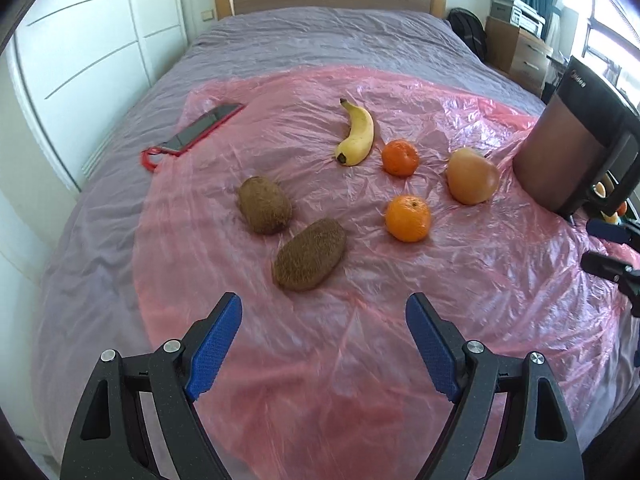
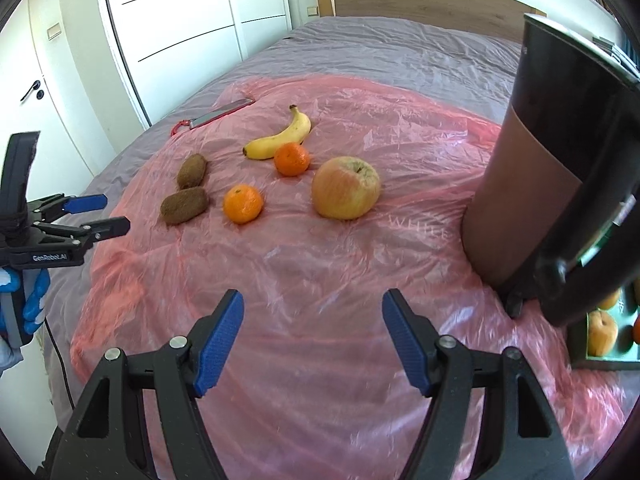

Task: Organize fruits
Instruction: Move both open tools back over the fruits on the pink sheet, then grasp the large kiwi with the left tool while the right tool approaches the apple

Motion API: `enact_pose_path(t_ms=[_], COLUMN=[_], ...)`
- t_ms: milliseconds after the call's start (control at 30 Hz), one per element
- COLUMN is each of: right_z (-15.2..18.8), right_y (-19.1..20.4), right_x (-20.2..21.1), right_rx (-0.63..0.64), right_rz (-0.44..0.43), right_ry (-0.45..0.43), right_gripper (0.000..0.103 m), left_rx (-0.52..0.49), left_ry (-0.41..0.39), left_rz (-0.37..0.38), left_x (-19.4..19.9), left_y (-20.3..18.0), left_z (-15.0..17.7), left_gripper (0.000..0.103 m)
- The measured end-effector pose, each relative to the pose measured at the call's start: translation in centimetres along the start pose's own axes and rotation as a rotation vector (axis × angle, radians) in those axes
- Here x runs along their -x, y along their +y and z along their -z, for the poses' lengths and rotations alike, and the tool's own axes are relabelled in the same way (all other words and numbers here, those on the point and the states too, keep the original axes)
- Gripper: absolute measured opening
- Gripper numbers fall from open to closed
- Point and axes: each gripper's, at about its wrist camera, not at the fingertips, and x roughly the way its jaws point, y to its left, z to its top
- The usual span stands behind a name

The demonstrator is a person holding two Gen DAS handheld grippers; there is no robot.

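Note:
On the pink plastic sheet (image 1: 320,360) lie a banana (image 1: 358,132), two mandarins (image 1: 400,158) (image 1: 408,218), an apple (image 1: 472,176) and two kiwis (image 1: 265,210) (image 1: 310,254). My left gripper (image 1: 324,320) hovers open just short of the nearer kiwi, nothing between its blue pads. In the right wrist view the same fruit shows: banana (image 2: 280,138), mandarins (image 2: 292,159) (image 2: 243,204), apple (image 2: 346,188), kiwis (image 2: 192,171) (image 2: 184,205). My right gripper (image 2: 313,316) is open and empty, well short of the apple. The left gripper (image 2: 108,212) appears at the left edge, held by a blue-gloved hand.
A tall dark and brown cylinder container (image 2: 532,168) stands at the right on the sheet. Behind it a teal tray (image 2: 608,336) holds more fruit. A phone in a red case (image 1: 200,128) lies at the far left. A white wardrobe (image 2: 180,24) flanks the bed.

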Motion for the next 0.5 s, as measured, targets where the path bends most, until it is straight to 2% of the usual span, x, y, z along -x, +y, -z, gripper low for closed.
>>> enact_pose_path(t_ms=[267,500], right_z=[-3.5,-6.0], right_y=[-0.9,-1.1], right_x=[-3.6,-6.0], right_rx=[-0.005,0.011], right_rz=[0.013,0.023], right_ry=[-0.005,-0.04], right_gripper=[0.103,0.103], left_rx=[-0.075,-0.155], left_ry=[0.076,0.102], left_rz=[-0.024,-0.023], left_x=[-6.0,-8.7], left_y=[1.1,1.4], left_z=[-1.5,-2.0], left_gripper=[0.08,0.08])
